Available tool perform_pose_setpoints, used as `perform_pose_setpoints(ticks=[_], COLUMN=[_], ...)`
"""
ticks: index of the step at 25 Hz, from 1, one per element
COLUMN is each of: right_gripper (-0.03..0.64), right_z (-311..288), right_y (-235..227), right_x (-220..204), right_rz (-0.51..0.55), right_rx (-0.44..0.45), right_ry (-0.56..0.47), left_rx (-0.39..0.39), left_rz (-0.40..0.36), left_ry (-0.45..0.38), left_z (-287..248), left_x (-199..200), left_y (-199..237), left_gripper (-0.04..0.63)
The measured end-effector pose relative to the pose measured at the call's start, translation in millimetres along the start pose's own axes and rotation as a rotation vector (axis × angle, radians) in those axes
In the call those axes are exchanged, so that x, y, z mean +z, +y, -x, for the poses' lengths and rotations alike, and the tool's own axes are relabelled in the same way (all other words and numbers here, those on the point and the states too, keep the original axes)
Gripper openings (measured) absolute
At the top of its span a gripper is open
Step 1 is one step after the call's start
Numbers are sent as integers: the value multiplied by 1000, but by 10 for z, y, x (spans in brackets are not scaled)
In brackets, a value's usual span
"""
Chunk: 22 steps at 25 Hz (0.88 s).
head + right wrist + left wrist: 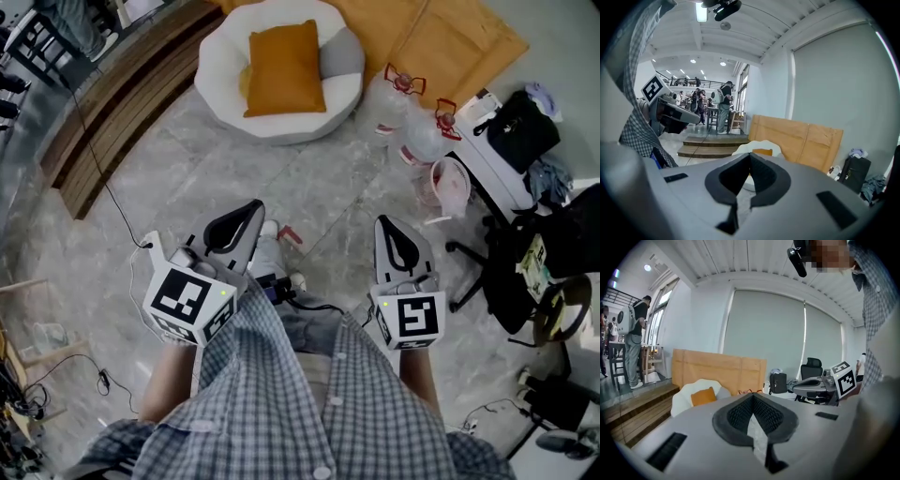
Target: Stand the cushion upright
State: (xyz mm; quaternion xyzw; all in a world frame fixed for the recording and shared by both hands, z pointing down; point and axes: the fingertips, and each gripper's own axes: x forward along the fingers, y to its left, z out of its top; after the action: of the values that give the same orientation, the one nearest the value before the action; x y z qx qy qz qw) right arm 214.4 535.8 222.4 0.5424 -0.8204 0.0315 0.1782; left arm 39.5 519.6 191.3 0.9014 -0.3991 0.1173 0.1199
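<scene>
Grey marble-tile floor point(187, 197) fills most of the head view, with a pale plywood board point(450, 42) lying at its far side. In front of the board sits a white, round, padded floor seat point(220, 56), well apart from the person. The orange square fabric cushion point(284, 67) lies reclined in the seat's hollow against the backrest, so it is not yet upright. Left tool point(254, 207) and right tool point(384, 223) are held low in front of the person, both pointing toward the seat. Each has its jaws pressed together on nothing. Judged stage: approach, no contact made. Risks: both tools must spread before reaching the cushion, or the closed tips will only shove it deeper into the seat. The cushion looks soft, so a pinch at one edge could let it fold and flop back. The seat's padded base gives poor footing for a stood edge. A thin black cable point(103, 183) crosses the floor at left, a snag hazard
</scene>
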Motion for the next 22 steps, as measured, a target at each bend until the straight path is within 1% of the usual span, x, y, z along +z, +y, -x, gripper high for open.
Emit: perform_pose_setpoints(ticks=[3,6,11,14,18,22], right_gripper=[5,5,5,5,5,5], right_z=[-210,-491,-1025,-1256,-1505,-1769], right_y=[-20,-19,60,56,-7,-24], right_x=[77,189,496,649,743,888], right_rz=[-1,23,34,41,22,24], right_rx=[-9,3,26,2,-38,-60], right_ry=[-2,0,-9,-15,-7,-20], left_rx=[-9,-12,-17,-21,-23,-73], left_rz=[1,23,17,37,71,114], left_ry=[-10,-13,-7,-19,-28,-54], left_z=[-126,-250,-387,-454,-584,-705], left_x=[42,75,219,320,387,528], left_y=[192,407,870,1151,1460,1662], left_gripper=[8,8,8,8,8,8])
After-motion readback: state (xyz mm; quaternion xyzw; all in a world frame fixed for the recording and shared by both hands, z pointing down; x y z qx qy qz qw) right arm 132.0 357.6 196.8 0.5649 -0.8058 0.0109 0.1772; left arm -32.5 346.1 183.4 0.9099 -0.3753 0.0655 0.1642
